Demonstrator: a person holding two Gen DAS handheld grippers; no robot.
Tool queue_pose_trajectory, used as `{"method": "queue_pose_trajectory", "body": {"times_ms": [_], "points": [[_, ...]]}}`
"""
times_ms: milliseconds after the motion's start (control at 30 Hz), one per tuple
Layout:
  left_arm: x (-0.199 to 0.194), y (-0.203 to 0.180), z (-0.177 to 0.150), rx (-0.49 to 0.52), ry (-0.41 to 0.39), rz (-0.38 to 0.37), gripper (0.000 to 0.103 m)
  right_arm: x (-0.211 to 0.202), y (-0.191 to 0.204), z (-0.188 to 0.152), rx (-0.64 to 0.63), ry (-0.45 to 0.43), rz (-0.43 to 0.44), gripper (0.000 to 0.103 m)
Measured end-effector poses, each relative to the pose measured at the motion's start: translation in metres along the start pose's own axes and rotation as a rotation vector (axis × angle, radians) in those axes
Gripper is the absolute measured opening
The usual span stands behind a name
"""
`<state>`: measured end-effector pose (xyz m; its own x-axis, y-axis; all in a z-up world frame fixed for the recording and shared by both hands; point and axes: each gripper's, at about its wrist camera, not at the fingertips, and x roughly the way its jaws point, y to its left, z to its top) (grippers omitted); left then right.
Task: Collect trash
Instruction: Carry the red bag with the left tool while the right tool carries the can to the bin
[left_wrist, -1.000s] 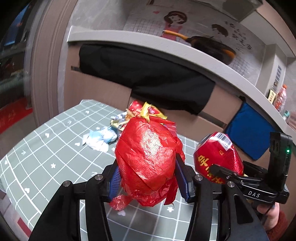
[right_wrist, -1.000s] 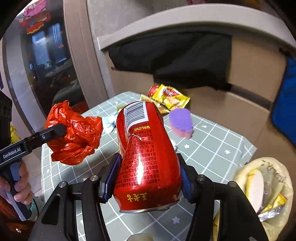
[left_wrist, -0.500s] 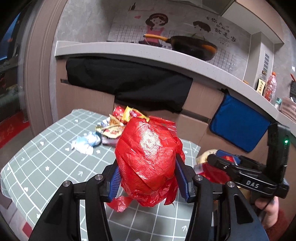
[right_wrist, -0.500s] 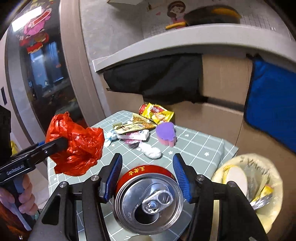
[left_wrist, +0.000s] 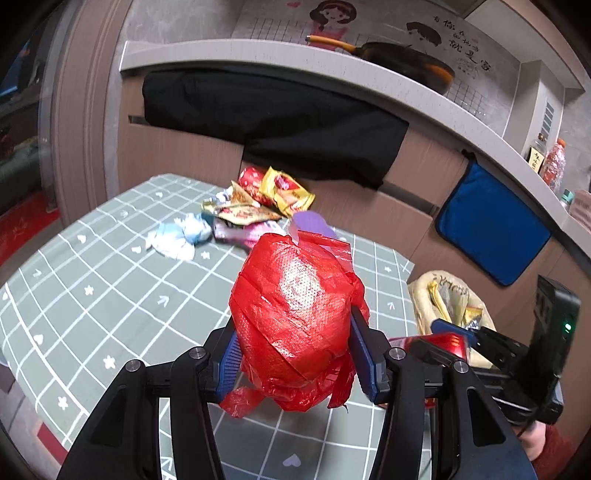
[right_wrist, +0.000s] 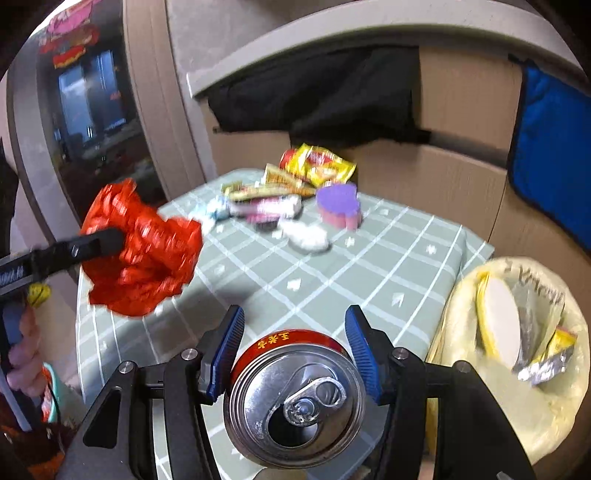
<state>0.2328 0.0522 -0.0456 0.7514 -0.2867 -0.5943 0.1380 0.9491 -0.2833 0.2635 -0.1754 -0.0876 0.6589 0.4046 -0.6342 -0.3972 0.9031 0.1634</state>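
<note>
Two tools: left tool (left_wrist: 295, 354) around one red bag (left_wrist: 295, 321), right tool (right_wrist: 295, 354) around one can (right_wrist: 295, 398).

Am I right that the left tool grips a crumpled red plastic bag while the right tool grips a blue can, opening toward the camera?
Not quite: the can in the right tool is red, not blue, as the right wrist view shows. The rest holds: the left tool grips the crumpled red plastic bag.

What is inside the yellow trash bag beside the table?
The yellow trash bag holds a white disc and foil wrappers; deeper contents are covered.
</note>
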Motion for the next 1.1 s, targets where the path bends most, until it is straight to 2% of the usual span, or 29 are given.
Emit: {"method": "queue_pose_trajectory", "body": {"times_ms": [133, 200, 400, 500, 633, 833, 967, 1000, 1067, 1100], "points": [[0.006, 0.003, -0.007, -0.015, 0.025, -0.014, 0.053, -0.005, 0.004, -0.014, 0.003, 0.055, 0.013, 0.056], [0.009, 0.006, -0.01, -0.028, 0.038, -0.022, 0.053, 0.004, 0.005, -0.024, 0.019, 0.138, 0.058, 0.056], [0.013, 0.012, -0.013, -0.052, 0.064, -0.031, 0.053, 0.033, -0.005, -0.045, 0.147, 0.277, 0.186, 0.058], [0.015, 0.016, -0.014, -0.062, 0.068, -0.03, 0.053, 0.035, -0.007, -0.043, 0.186, 0.273, 0.207, 0.06], [0.017, 0.02, -0.016, -0.08, 0.082, -0.037, 0.053, 0.039, -0.002, -0.04, 0.186, 0.293, 0.22, 0.07], [0.019, 0.023, -0.018, -0.091, 0.099, -0.036, 0.053, 0.042, 0.008, -0.038, 0.141, 0.307, 0.218, 0.088], [0.02, 0.023, -0.018, -0.095, 0.108, -0.039, 0.053, 0.045, 0.019, -0.038, 0.068, 0.326, 0.208, 0.095], [0.02, 0.023, -0.018, -0.093, 0.11, -0.04, 0.053, 0.045, 0.021, -0.039, 0.053, 0.328, 0.202, 0.095], [0.02, 0.021, -0.018, -0.088, 0.111, -0.045, 0.053, 0.047, 0.023, -0.038, 0.029, 0.328, 0.182, 0.089], [0.02, 0.02, -0.017, -0.084, 0.11, -0.046, 0.053, 0.046, 0.023, -0.038, 0.029, 0.317, 0.16, 0.067]]}}
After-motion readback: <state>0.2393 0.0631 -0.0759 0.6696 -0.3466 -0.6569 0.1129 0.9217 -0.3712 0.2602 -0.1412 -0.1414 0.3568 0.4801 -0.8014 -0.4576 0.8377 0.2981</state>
